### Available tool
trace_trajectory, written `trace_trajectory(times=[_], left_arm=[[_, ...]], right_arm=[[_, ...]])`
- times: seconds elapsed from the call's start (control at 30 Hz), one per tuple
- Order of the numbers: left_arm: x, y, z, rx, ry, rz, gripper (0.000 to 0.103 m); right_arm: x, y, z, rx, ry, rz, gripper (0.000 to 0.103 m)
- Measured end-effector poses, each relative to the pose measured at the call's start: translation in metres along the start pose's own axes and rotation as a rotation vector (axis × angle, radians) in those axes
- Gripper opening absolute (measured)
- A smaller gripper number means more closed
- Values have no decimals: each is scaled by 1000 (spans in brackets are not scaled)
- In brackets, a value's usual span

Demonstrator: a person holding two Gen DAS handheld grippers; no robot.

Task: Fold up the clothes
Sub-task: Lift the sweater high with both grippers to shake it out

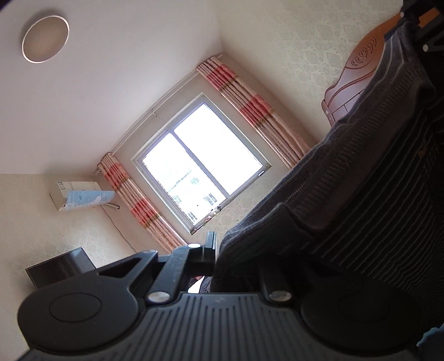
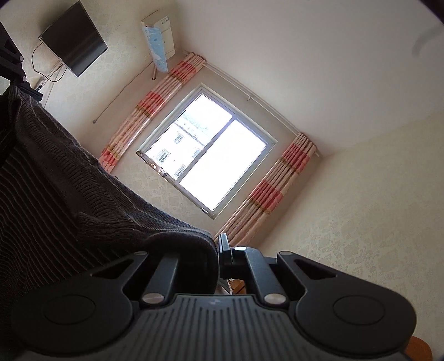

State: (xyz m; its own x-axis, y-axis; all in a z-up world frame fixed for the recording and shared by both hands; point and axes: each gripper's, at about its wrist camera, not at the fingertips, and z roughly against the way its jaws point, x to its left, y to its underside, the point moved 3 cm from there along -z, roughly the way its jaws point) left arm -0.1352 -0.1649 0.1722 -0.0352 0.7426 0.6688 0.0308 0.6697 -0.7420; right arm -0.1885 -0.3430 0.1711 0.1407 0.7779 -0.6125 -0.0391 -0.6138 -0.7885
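Left wrist view: the left claw (image 1: 215,251) points up toward the ceiling, its matte black plastic fingers pressed together on the edge of a dark grey knit sweater (image 1: 360,194). The garment is ribbed, with thin pale stripes running across it, and stretches taut from the claw up to the top right corner, where the other black claw (image 1: 421,25) holds its far end. Behind it shows a carved reddish-brown wooden headboard (image 1: 349,80). A round flat ceiling lamp (image 1: 45,39), a bright sliding window (image 1: 201,163) flanked by pleated pink-and-cream curtains (image 1: 249,105), a boxy wall air conditioner (image 1: 80,194) and a flat black television (image 1: 61,266) fill the rest.

Right wrist view: the right claw (image 2: 219,250) likewise pinches the sweater (image 2: 69,180), whose coarse ribbed knit hangs in a soft fold leftward to the left claw (image 2: 14,61) at the frame's edge. The window (image 2: 206,155), curtains (image 2: 155,108), television (image 2: 73,39) and air conditioner (image 2: 159,41) sit against pale patterned wallpaper (image 2: 374,208).
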Motion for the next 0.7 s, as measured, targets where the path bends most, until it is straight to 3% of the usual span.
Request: trace_trajectory(times=[0.23,0.37,0.47,0.7], left_arm=[[27,-36,27,-62,-33,34,13],[16,-35,13,-44,-16,20,13],[8,-33,3,-29,-2,9,13],[-57,16,-66,99,105,-41,13]], right_arm=[[-45,-31,48,-77,51,-60,7],[-56,-31,61,-85,59,-55,7],[-50,-21,52,-49,39,-51,7],[-9,28,-8,105,-46,-6,7]])
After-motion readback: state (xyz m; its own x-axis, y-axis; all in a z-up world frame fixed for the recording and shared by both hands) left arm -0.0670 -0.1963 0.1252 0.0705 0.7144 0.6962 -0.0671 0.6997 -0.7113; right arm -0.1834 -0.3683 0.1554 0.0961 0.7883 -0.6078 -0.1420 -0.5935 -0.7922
